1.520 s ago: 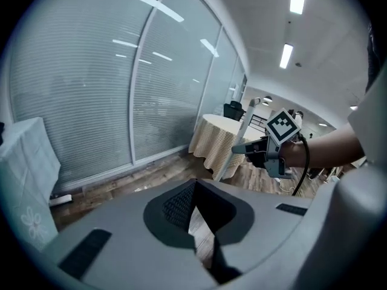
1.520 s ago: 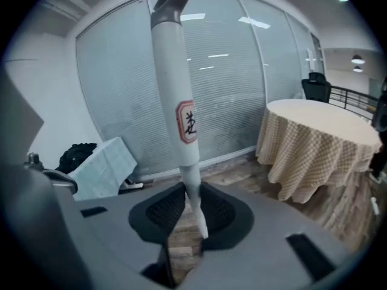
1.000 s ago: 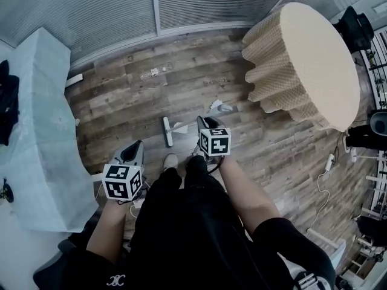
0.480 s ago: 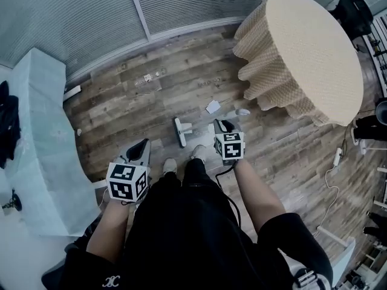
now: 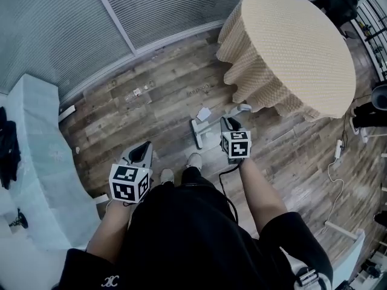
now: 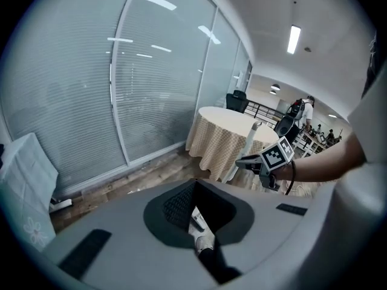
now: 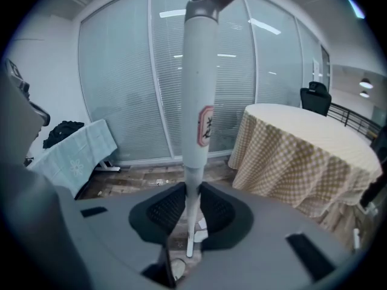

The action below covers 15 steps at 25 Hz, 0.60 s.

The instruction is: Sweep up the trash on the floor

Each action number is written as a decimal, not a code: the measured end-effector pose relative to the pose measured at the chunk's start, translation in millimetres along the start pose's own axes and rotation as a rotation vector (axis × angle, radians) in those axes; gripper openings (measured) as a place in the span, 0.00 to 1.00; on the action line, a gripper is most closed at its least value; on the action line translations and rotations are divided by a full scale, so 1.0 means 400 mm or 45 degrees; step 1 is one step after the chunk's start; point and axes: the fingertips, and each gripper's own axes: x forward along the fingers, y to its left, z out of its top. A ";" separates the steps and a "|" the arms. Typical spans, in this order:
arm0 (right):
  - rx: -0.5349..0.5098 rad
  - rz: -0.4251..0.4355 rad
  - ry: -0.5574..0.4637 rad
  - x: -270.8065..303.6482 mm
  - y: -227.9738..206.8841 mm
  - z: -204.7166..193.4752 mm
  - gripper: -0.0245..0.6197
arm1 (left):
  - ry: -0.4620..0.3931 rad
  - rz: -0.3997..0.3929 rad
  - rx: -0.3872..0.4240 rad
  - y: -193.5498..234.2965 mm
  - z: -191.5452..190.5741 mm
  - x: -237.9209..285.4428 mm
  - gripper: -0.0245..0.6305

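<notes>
A white broom stands on the wood floor, its head [image 5: 196,134] just ahead of my feet and its handle [image 7: 199,101] rising between the jaws of my right gripper [image 5: 227,122], which is shut on it. A white paper scrap [image 5: 204,113] lies beside the broom head. Small bits of litter [image 5: 138,93] lie farther off near the glass wall. My left gripper [image 5: 145,146] hangs at my left side, jaws shut on nothing. In the left gripper view, that gripper [image 6: 193,189] looks across at the broom handle [image 6: 245,151].
A round table under a checked cloth [image 5: 290,47] stands right of the broom, its skirt reaching the floor. A table with a pale blue cover [image 5: 36,162] fills the left side. Glass walls with blinds [image 5: 151,5] close the far side. Cables [image 5: 335,162] lie at the right.
I have stepped right, toward the round table. The right gripper has carried the broom along, and its head now lies next to the paper scrap. The left gripper has kept its place at my side.
</notes>
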 end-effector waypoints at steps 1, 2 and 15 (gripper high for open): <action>-0.010 0.003 -0.007 -0.002 -0.006 0.008 0.17 | 0.000 -0.002 0.007 -0.006 0.007 0.006 0.04; -0.020 0.008 -0.013 -0.002 -0.011 0.014 0.17 | 0.001 -0.002 0.013 -0.011 0.012 0.010 0.03; -0.032 0.111 -0.076 -0.018 -0.032 0.090 0.17 | -0.016 0.031 0.028 -0.017 0.057 0.051 0.03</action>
